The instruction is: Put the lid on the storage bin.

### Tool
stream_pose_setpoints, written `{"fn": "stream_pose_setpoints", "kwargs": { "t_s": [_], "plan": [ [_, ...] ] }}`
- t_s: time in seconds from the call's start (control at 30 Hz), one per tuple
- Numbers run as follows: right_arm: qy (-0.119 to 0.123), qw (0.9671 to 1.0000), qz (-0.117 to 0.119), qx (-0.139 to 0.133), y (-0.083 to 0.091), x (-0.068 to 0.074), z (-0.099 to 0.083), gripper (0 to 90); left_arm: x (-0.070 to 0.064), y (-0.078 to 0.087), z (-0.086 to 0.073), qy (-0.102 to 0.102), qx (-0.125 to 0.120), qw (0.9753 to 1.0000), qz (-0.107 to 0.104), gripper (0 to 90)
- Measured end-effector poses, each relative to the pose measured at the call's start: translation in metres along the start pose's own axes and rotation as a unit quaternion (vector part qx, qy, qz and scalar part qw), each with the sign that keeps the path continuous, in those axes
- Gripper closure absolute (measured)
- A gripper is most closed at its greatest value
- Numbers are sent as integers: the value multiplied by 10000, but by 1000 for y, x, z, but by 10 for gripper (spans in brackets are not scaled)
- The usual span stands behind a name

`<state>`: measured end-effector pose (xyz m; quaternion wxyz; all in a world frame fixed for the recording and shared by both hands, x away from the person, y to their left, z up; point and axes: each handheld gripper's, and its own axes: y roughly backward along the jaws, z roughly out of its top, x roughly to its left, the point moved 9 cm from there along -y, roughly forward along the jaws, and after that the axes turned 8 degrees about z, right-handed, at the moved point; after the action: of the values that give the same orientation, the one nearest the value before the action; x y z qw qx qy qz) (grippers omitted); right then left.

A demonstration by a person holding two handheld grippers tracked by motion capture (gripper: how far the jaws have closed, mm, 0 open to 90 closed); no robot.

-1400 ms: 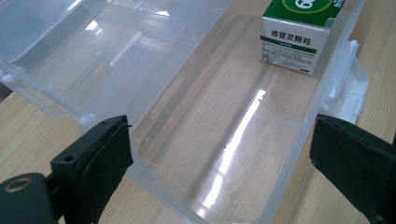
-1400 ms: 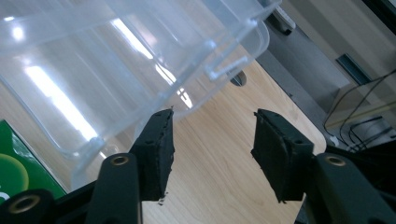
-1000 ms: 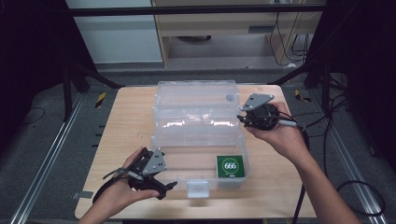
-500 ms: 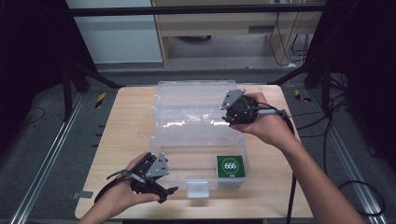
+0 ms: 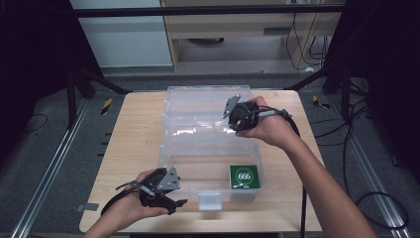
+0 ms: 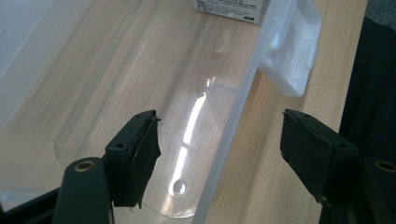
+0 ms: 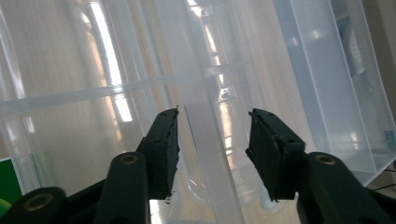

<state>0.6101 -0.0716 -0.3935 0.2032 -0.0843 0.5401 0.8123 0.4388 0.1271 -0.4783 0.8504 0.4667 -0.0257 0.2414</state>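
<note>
Table (image 5: 133, 129): pale wood before you, matt, with a fine straight grain.
Storage box (image 5: 198, 148): clear plastic, smooth and glossy, catching bright streaks of light along its walls.
Latch (image 6: 292, 46): milky, translucent plastic, duller than the box.
Card (image 5: 244, 176): green, flat-printed face with a slight sheen.
Your left gripper (image 6: 219, 144): black matt plastic jaws; pads look rubbery, ragged at the edge.
Your right gripper (image 7: 212, 140): same black matt finish.

Left claw (image 6: 219, 154) spread wide, straddling clear plastic box's front wall (image 6: 236, 116), white latch (image 6: 292, 46) beyond
</note>
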Motion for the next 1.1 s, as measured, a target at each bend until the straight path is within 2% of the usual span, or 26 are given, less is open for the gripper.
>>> {"fn": "stream_pose_setpoints", "kwargs": {
  "t_s": [0.23,0.47,0.53,0.63,0.67,0.77,1.1],
  "plan": [
    [201,9998,29,67,3,1,1,666,0,-7,-5,-75,150,9998,-97,387],
    [399,9991,77,102,4,3,2,726,-1,-9,-6,-179,197,9995,-150,515],
    [403,9991,93,121,5,4,3,734,-1,-11,-8,-227,277,9992,-161,548],
    [476,9987,98,167,5,5,3,744,0,-14,-10,-246,353,9989,-162,625],
    [493,9986,105,173,5,5,3,746,0,-14,-9,-216,304,9992,-122,662],
    [542,9983,126,197,5,5,3,754,-2,-14,-10,-157,290,9991,-261,753],
    [730,9969,154,265,5,7,6,787,-2,-14,-9,3,263,9992,-299,763]
  ]
}}
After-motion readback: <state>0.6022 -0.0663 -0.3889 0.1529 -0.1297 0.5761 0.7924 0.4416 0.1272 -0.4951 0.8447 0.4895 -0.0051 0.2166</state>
